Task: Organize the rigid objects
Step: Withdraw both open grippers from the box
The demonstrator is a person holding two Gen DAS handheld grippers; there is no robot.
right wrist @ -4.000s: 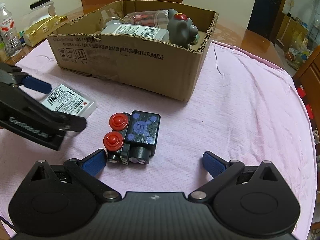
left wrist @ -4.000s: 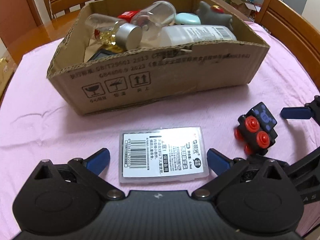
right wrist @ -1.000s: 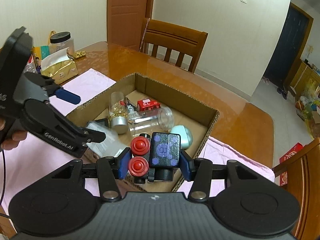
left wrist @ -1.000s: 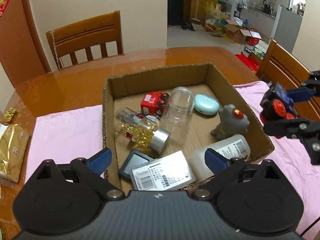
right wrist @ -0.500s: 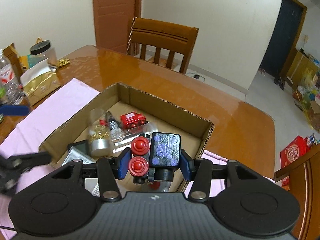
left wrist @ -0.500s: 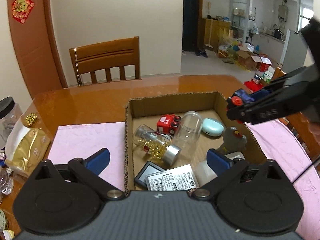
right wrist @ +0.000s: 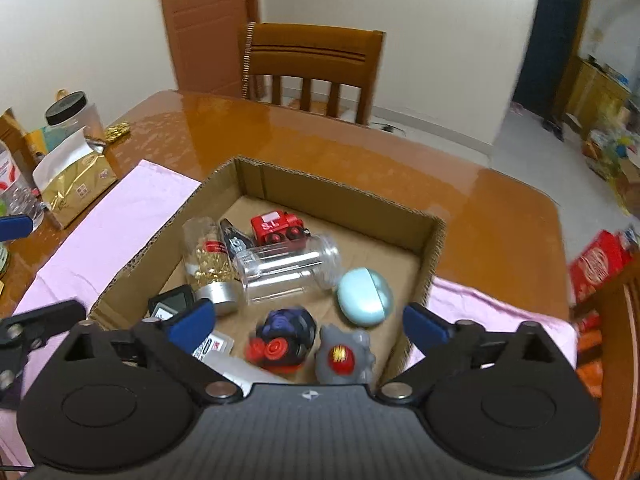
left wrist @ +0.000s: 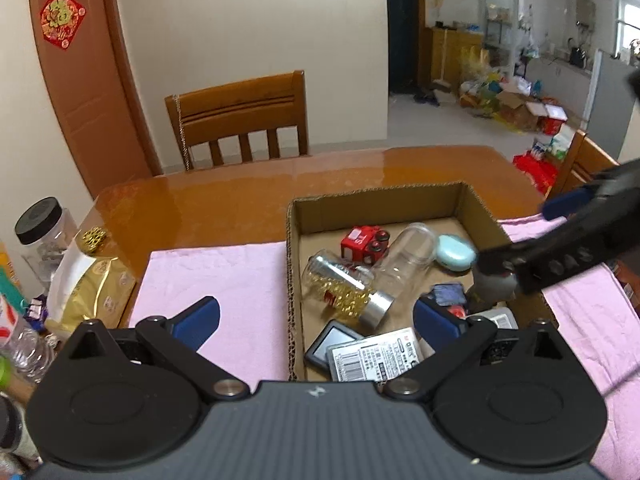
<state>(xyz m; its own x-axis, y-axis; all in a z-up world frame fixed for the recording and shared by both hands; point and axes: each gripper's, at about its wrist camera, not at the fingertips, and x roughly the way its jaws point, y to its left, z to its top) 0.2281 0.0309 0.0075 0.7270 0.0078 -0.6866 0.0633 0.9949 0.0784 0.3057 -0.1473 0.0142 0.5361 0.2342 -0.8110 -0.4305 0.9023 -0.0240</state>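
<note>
The open cardboard box point(right wrist: 434, 240) point(left wrist: 384, 199) sits on the pink cloth. In it lie the black toy train with red wheels point(right wrist: 282, 340), blurred, a red toy train point(right wrist: 278, 226), a clear jar point(right wrist: 290, 268), a jar of gold beads point(right wrist: 208, 260), a mint case point(right wrist: 364, 290), a grey figure point(right wrist: 344, 354) and a barcode-labelled case point(left wrist: 374, 354). My right gripper point(right wrist: 308, 320) is open and empty above the box. My left gripper point(left wrist: 316, 320) is open and empty over the box's near left corner. The black train also shows in the left wrist view point(left wrist: 448, 298).
Wooden chairs point(right wrist: 312, 68) stand around the brown table point(right wrist: 480, 200). A gold bag point(left wrist: 90, 284), a black-lidded jar point(left wrist: 42, 232) and a water bottle point(left wrist: 18, 344) stand at the table's left edge. The pink cloth point(left wrist: 224, 276) lies left of the box.
My right gripper has opened and the black toy train has dropped into the box. My left gripper has drawn back up and left, still open.
</note>
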